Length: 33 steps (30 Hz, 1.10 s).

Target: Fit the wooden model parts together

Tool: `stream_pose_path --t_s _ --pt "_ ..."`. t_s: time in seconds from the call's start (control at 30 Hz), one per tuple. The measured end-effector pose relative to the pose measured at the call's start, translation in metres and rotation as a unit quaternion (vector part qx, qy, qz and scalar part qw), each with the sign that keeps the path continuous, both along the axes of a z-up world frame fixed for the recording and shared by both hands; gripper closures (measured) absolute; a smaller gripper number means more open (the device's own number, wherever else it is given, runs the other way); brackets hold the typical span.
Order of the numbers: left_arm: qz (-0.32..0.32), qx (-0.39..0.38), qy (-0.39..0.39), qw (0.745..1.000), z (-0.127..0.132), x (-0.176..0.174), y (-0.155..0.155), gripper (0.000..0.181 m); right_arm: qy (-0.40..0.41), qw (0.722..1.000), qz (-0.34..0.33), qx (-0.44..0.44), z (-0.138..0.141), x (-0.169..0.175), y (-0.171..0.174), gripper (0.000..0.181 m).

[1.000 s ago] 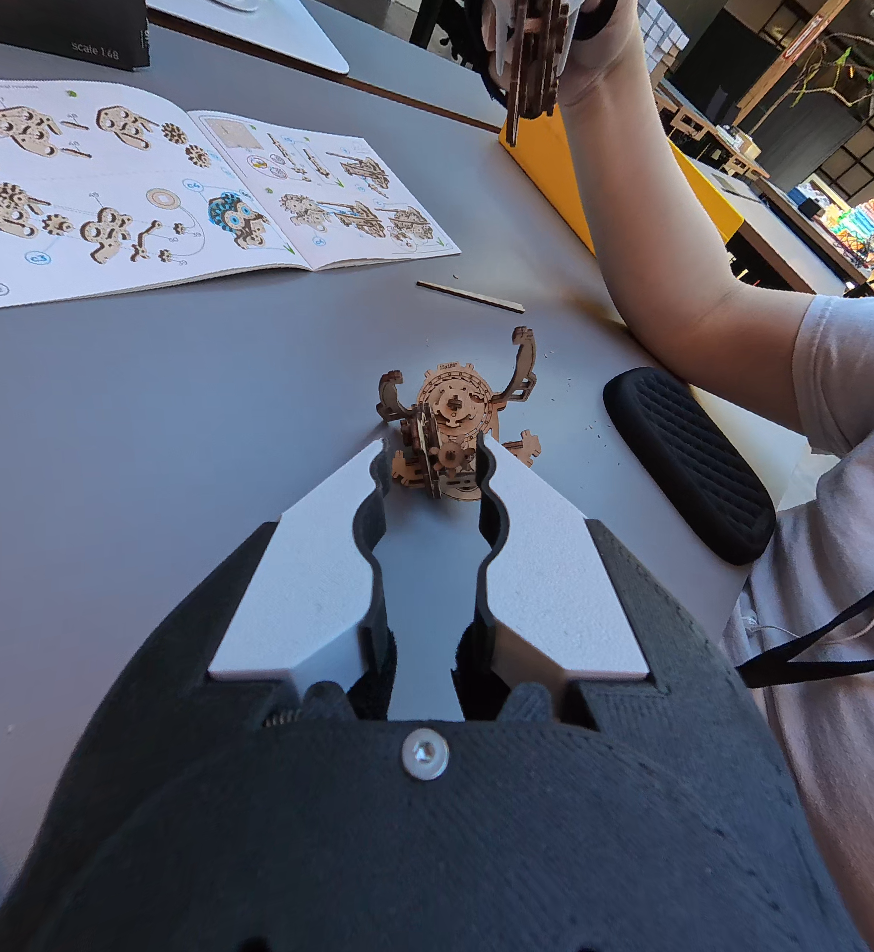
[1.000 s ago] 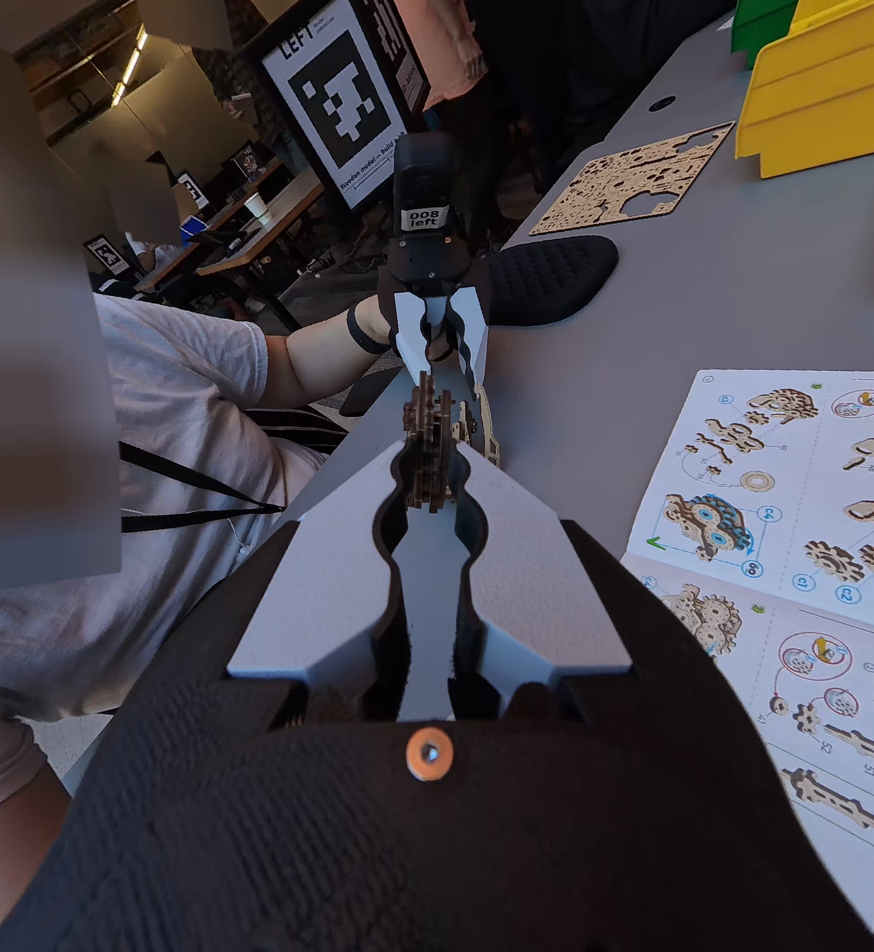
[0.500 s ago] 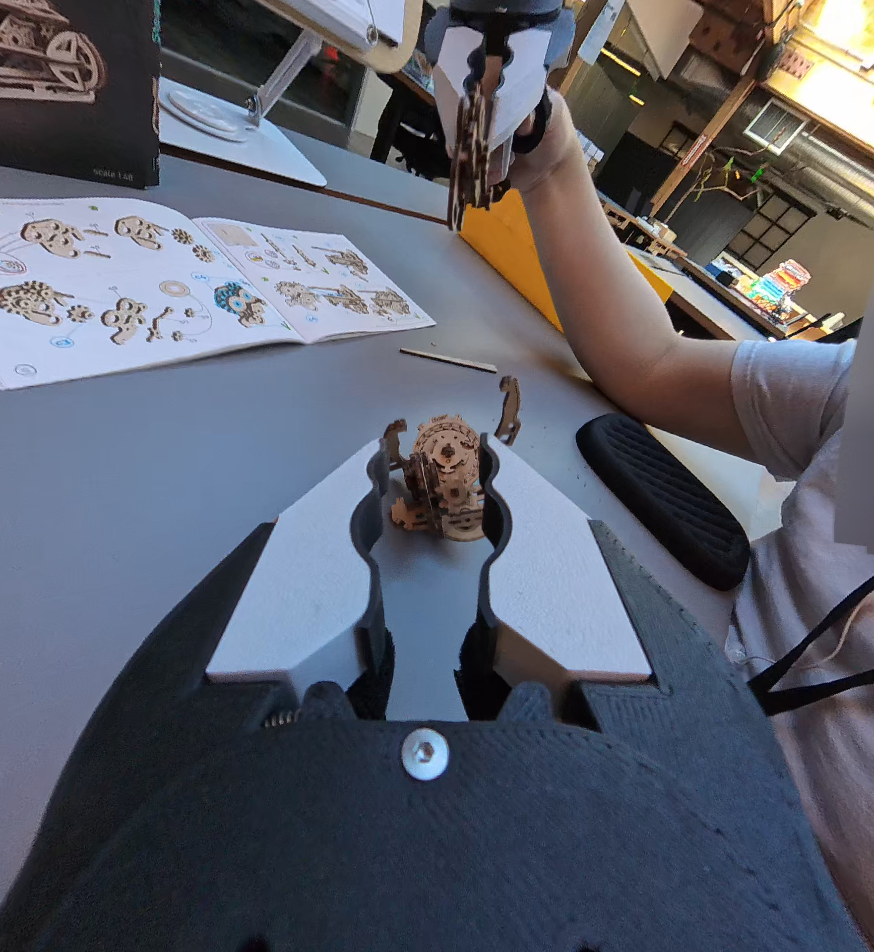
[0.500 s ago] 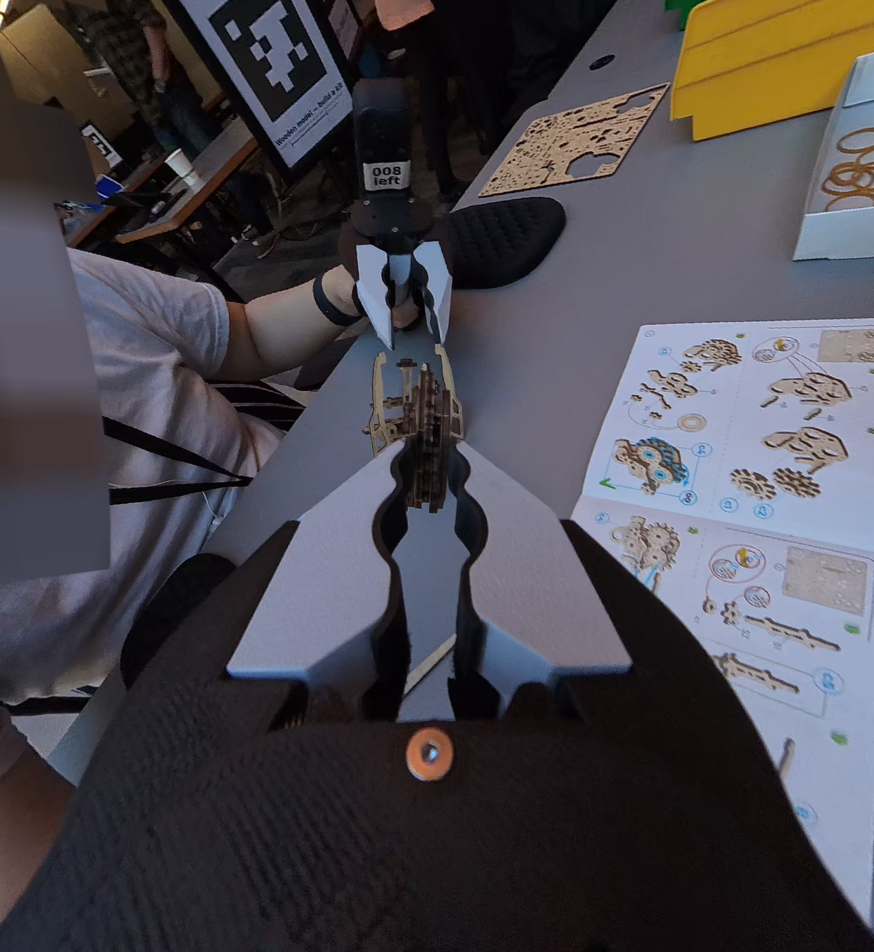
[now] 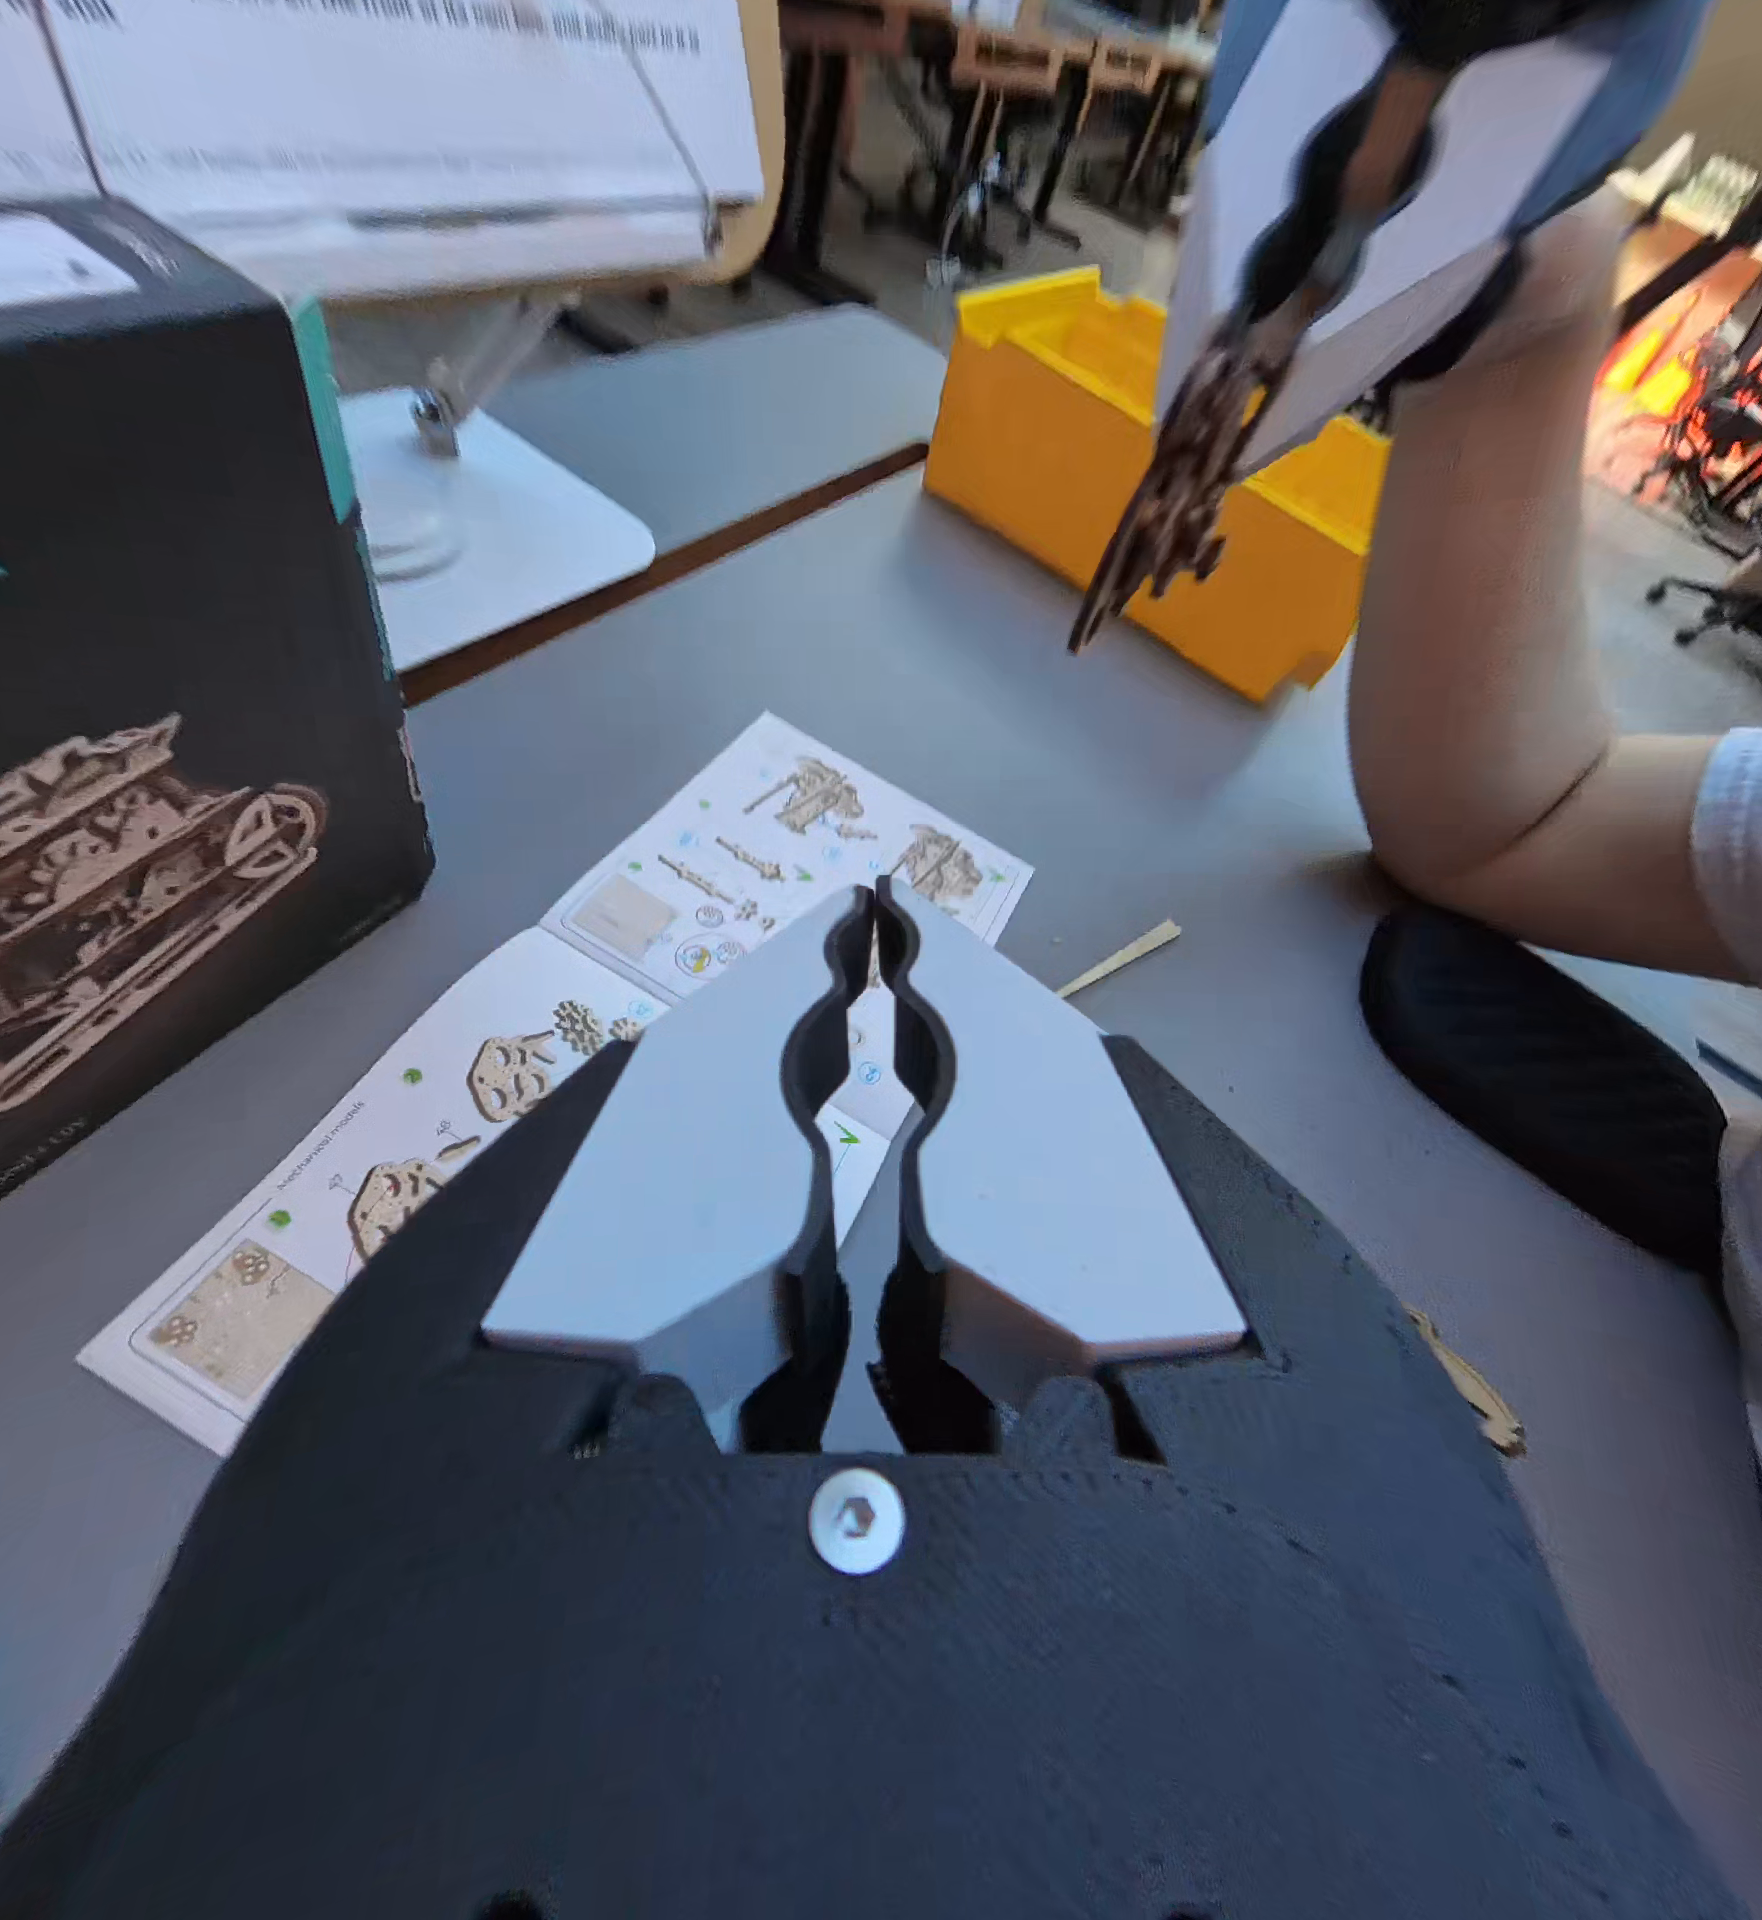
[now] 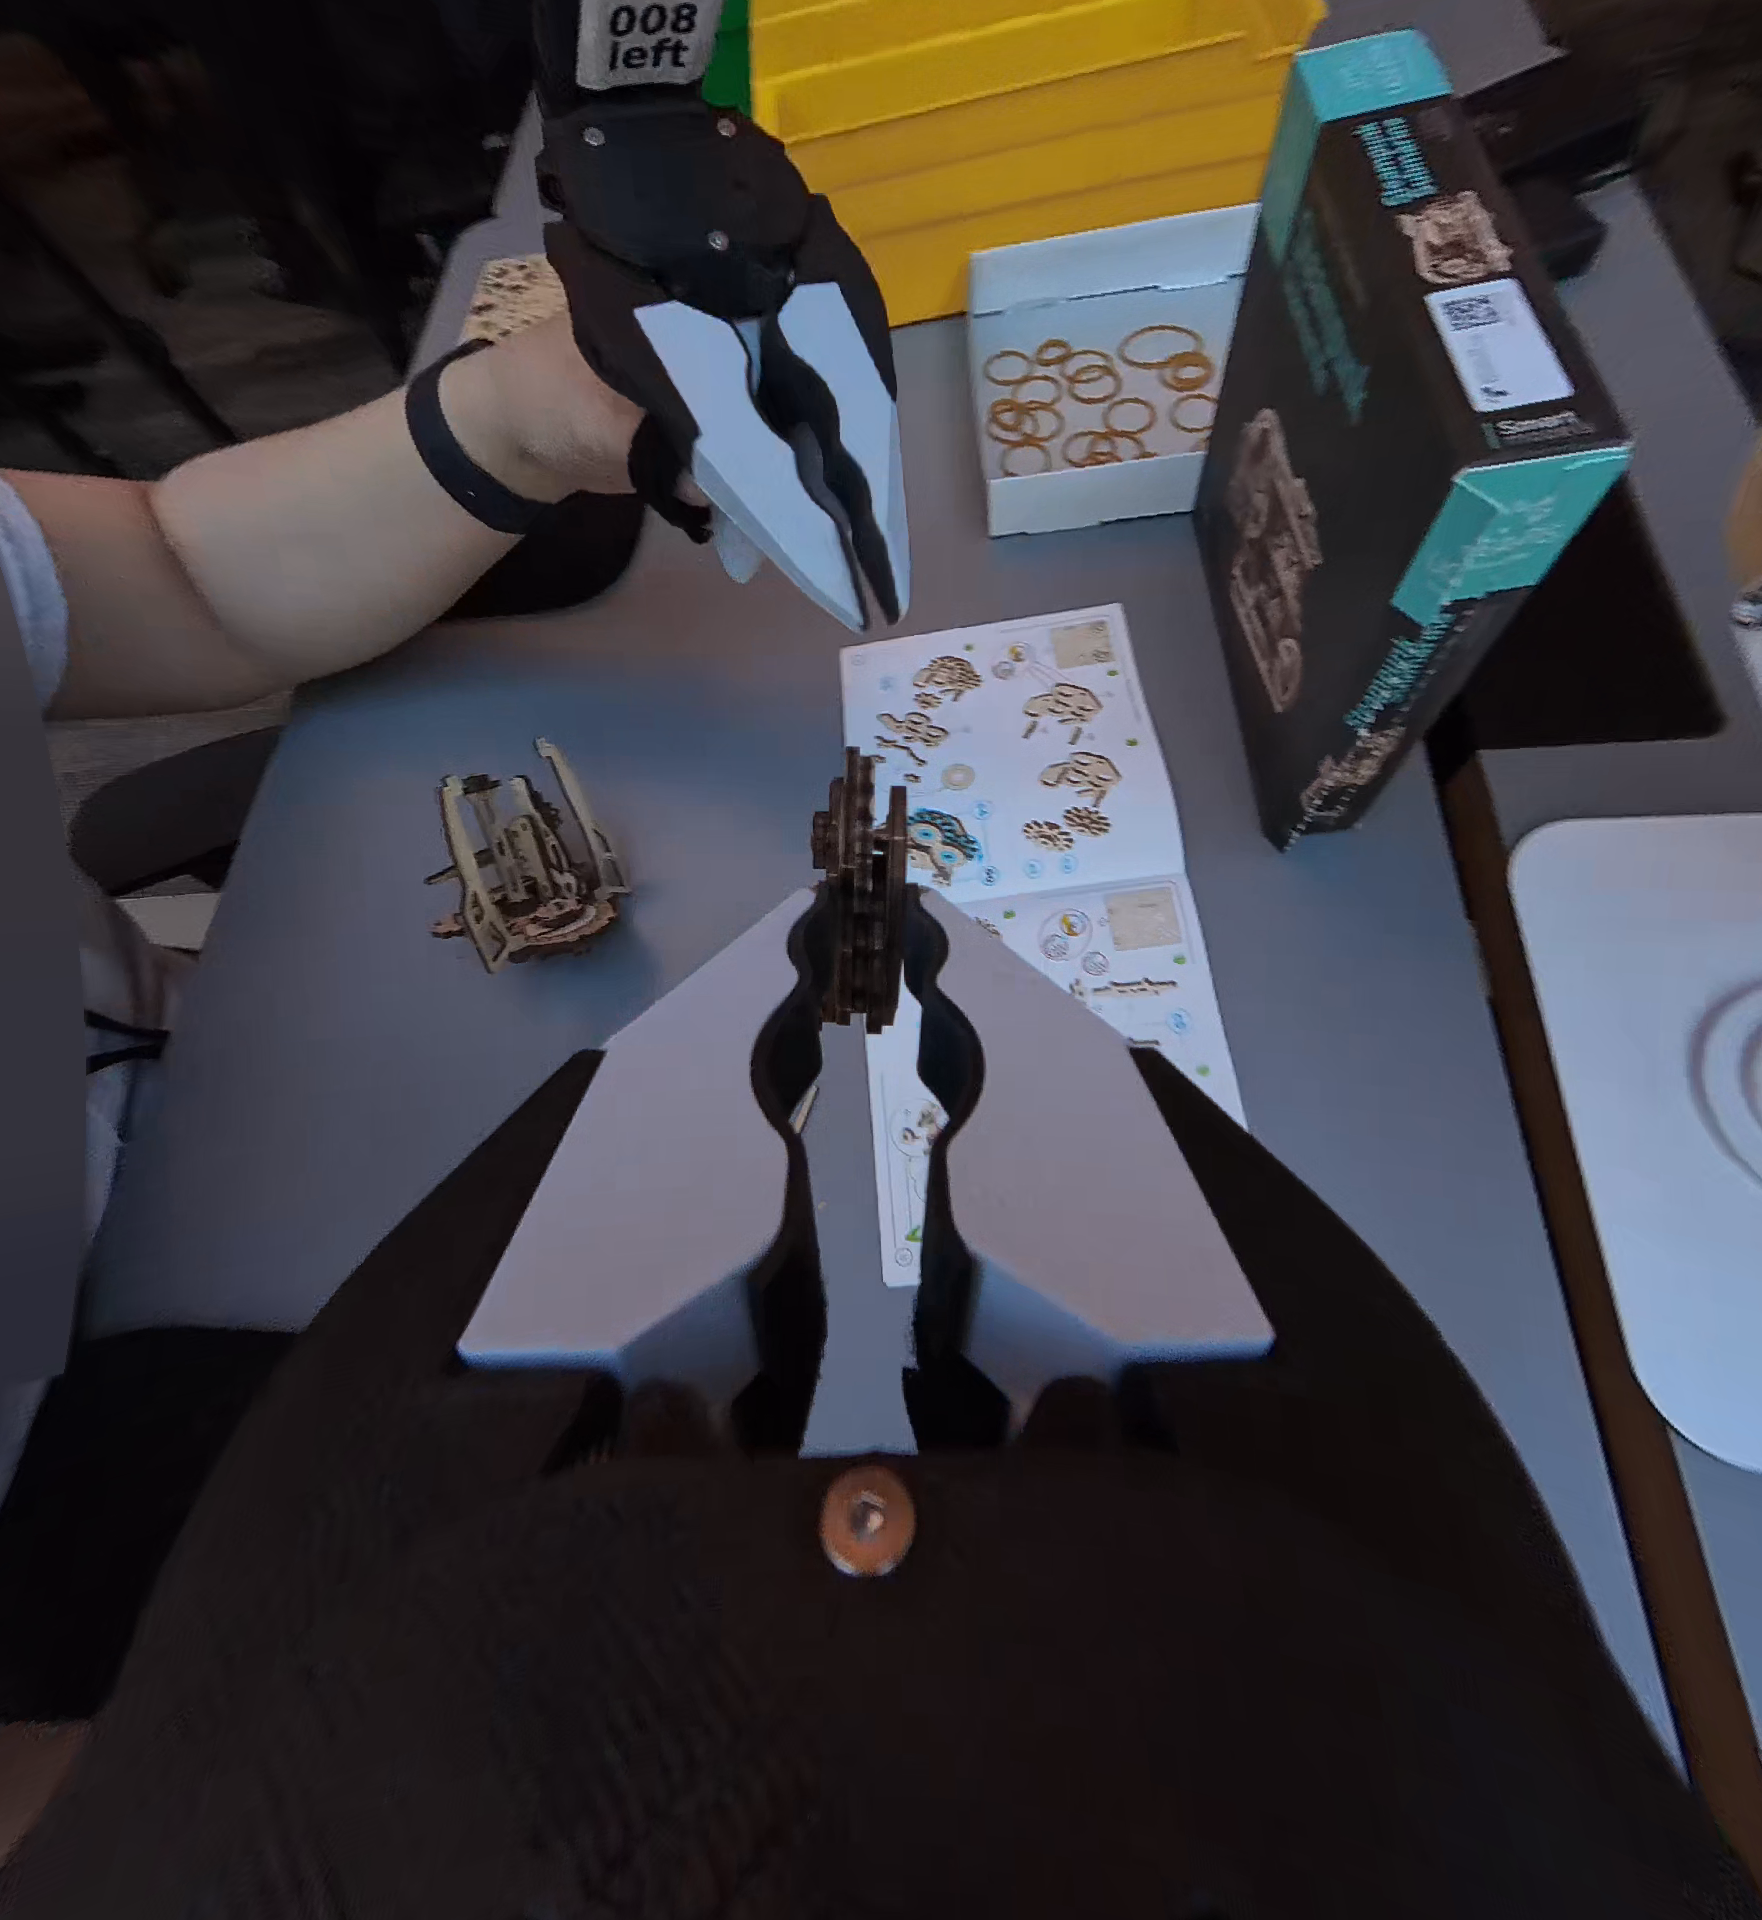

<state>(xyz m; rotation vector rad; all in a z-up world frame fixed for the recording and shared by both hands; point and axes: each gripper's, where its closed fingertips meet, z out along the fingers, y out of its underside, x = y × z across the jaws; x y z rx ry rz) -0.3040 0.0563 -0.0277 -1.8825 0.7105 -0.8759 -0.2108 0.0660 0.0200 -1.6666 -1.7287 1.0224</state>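
Observation:
My right gripper is shut on a stack of dark wooden gears and holds it in the air over the grey table. It also shows in the left wrist view, high at the right, with the gears hanging from its tips. The wooden model assembly stands free on the table, left of my right gripper. My left gripper is shut and empty, above the open instruction booklet. In the right wrist view it hovers above the booklet's far edge.
A black model box stands at the right, also seen in the left wrist view. A white box of rubber bands, yellow bins, a white stand base, a black wrist rest and a thin wooden strip surround the work area. My hands' fingertips stand some 12 cm from each other. My left gripper's tips are some 20 cm from the wooden model assembly.
My left gripper let go of the wooden assembly, rose, shut, and swung over the booklet. My right gripper kept the gear stack and moved higher, tilting down over the table.

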Motion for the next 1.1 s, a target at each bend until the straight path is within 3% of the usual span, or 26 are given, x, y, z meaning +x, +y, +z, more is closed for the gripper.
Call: stream_pose_path --t_s 0.1,0.2,0.33,0.47,0.63,0.83,1.1 --pt "-0.037 -0.073 0.08 0.993 -0.037 0.015 0.025 0.181 -0.014 0.998 -0.05 0.043 0.005 0.012 0.004 0.17" --pt "-0.045 -0.061 0.149 0.986 -0.06 0.023 0.039 0.181 -0.023 0.997 -0.061 0.051 0.004 0.018 0.002 0.17" --pt "-0.048 -0.071 0.283 0.955 -0.095 0.013 0.04 0.181 -0.061 0.991 -0.089 0.082 -0.006 0.031 0.016 0.17" --pt "-0.075 -0.074 0.302 0.947 -0.112 0.022 0.031 0.181 -0.079 0.989 -0.079 0.095 -0.015 0.031 0.023 0.17" --pt "-0.109 -0.123 0.313 0.936 -0.136 0.023 0.019 0.181 -0.101 0.992 -0.055 0.05 -0.038 0.022 0.023 0.17" --pt "-0.129 -0.159 0.311 0.928 -0.136 0.017 0.004 0.181 -0.156 0.988 -0.011 -0.011 -0.074 0.016 0.01 0.17" --pt "-0.122 -0.143 0.32 0.929 -0.135 0.017 0.008 0.181 -0.153 0.988 -0.004 -0.033 -0.078 0.019 0.011 0.17"
